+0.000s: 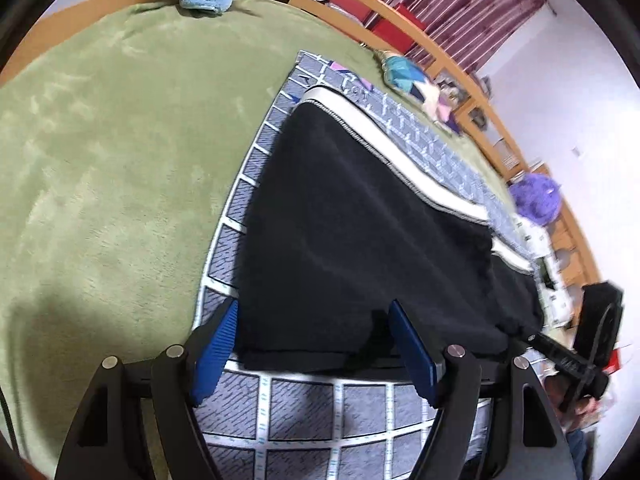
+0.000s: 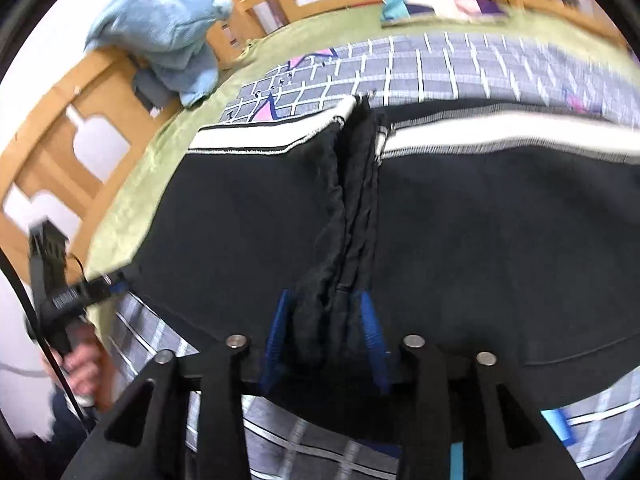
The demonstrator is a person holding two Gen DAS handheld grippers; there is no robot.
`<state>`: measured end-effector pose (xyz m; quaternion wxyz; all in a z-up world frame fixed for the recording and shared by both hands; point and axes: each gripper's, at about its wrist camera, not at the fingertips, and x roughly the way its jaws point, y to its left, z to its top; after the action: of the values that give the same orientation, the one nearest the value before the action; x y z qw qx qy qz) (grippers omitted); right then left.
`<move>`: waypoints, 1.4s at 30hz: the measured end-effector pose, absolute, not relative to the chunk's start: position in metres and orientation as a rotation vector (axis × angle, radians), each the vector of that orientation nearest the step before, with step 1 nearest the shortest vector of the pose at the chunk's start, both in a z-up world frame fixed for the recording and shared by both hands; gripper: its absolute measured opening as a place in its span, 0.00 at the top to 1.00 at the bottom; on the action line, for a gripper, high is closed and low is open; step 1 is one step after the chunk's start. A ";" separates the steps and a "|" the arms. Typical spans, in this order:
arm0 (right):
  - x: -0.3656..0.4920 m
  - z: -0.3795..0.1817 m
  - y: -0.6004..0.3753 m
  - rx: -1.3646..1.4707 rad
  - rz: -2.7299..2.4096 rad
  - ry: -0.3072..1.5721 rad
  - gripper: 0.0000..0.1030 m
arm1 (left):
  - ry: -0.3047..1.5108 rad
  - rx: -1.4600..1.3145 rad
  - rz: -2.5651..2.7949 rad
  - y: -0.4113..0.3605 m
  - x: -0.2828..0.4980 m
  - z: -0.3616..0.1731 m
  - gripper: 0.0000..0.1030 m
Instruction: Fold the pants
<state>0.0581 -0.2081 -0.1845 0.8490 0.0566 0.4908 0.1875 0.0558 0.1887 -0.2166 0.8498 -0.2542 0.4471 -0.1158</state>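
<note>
- Pants: black fleecy knit with a white side stripe, lying flat on the grey gridded mat that covers the green plush bed.
- Right gripper: your jaws pinch a bunched ridge of pants; the thick folds could slip out unevenly.
- Left gripper: your jaws are spread at the near hem, gripping nothing; closing now risks catching one layer or the mat.

The left gripper stands wide open at the near edge of the black pants, which lie on a grey grid mat over a green blanket.
</note>
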 end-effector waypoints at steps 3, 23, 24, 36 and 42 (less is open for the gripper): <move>0.054 -0.177 -0.212 0.046 0.346 0.997 0.55 | 0.928 -0.622 -0.284 0.200 0.056 -0.222 0.29; 0.050 -0.185 -0.274 0.071 0.068 1.024 0.29 | 0.953 -0.659 -0.226 0.195 0.069 -0.232 0.38; 0.051 -0.187 -0.277 0.077 0.063 1.022 0.28 | 0.946 -0.668 -0.223 0.196 0.068 -0.230 0.38; 0.060 -0.219 -0.301 0.235 0.091 1.014 0.10 | 0.916 -0.628 -0.183 0.191 0.069 -0.230 0.46; 0.067 -0.223 -0.287 0.151 0.094 1.043 0.04 | 0.878 -0.645 -0.168 0.191 0.067 -0.232 0.47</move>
<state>0.0674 -0.2868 -0.2231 0.8632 0.0722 0.4976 0.0447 0.0670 0.1908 -0.2321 0.8519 -0.3064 0.4170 -0.0800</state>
